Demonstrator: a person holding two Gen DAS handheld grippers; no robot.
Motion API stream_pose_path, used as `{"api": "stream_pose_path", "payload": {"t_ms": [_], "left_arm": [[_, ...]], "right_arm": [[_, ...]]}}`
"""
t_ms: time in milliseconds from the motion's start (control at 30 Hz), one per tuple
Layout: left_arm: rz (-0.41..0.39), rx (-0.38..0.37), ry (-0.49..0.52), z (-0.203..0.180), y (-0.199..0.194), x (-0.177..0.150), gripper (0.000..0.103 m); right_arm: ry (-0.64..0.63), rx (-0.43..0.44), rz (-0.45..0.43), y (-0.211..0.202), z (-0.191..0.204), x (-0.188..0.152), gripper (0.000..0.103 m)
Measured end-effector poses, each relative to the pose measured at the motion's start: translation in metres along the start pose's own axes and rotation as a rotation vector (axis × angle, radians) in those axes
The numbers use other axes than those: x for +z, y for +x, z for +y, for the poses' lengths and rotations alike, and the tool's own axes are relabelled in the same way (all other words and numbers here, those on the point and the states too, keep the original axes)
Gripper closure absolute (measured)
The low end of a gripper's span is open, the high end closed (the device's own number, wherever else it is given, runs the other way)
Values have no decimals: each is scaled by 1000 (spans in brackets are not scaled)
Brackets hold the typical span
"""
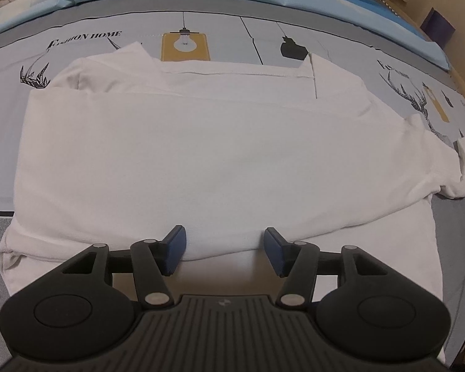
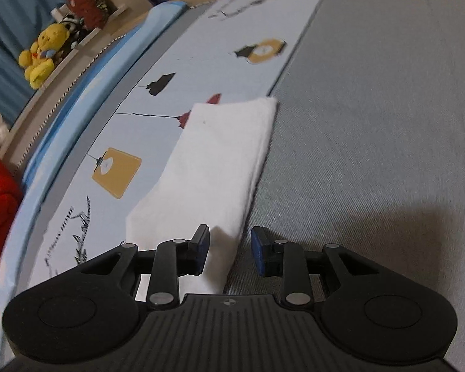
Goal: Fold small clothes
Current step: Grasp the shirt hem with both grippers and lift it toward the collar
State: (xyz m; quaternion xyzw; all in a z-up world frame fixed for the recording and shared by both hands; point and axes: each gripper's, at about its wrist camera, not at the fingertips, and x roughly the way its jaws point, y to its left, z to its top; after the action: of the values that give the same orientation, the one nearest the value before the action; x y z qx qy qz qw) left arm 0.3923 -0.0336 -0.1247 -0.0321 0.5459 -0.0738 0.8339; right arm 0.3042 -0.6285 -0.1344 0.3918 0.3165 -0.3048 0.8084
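On a pale printed bedsheet [image 1: 220, 35] lettered "HOME", the white cotton folded garment [image 1: 201, 155] lies flat under the left gripper [image 1: 224, 252], its jaws spread over the near fold, while the right gripper [image 2: 229, 249], jaws apart, straddles a white folded cloth strip [image 2: 220, 161].

Light: soft, even indoor | Shadow: dark patch on grey bedspread [image 2: 387, 223] | Blur: slight, right view | Edges: fisheye-curved
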Motion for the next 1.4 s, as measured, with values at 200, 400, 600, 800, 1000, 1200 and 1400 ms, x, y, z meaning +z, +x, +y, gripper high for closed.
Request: {"api": "stream_pose_path", "payload": {"t_ms": [200,400,600,800,1000,1200,1400], "left_arm": [[-28,-1,-49,14,-14,6,42],[-124,24,-182,56,-49,21,42],[-196,65,-354,107,-79,28,44],[-220,64,-447,135,-93,29,44],[-209,43,-432,130,-89,29,48],[-208,-19,-417,119,-66,34,76],[-271,-117,-398,96,-48,42,80]], "right_arm": [[-117,-70,-136,-37,42,-1,100],[-465,185,-355,-146,170,-65,100],[-746,675,-174,-220,273,-203,100],[-864,732,331,-211,288,-300,99],[-668,534,306,-163,252,-268,85],[-484,372,388,-94,219,-241,82],[-450,352,367,-69,217,-218,82]]}}
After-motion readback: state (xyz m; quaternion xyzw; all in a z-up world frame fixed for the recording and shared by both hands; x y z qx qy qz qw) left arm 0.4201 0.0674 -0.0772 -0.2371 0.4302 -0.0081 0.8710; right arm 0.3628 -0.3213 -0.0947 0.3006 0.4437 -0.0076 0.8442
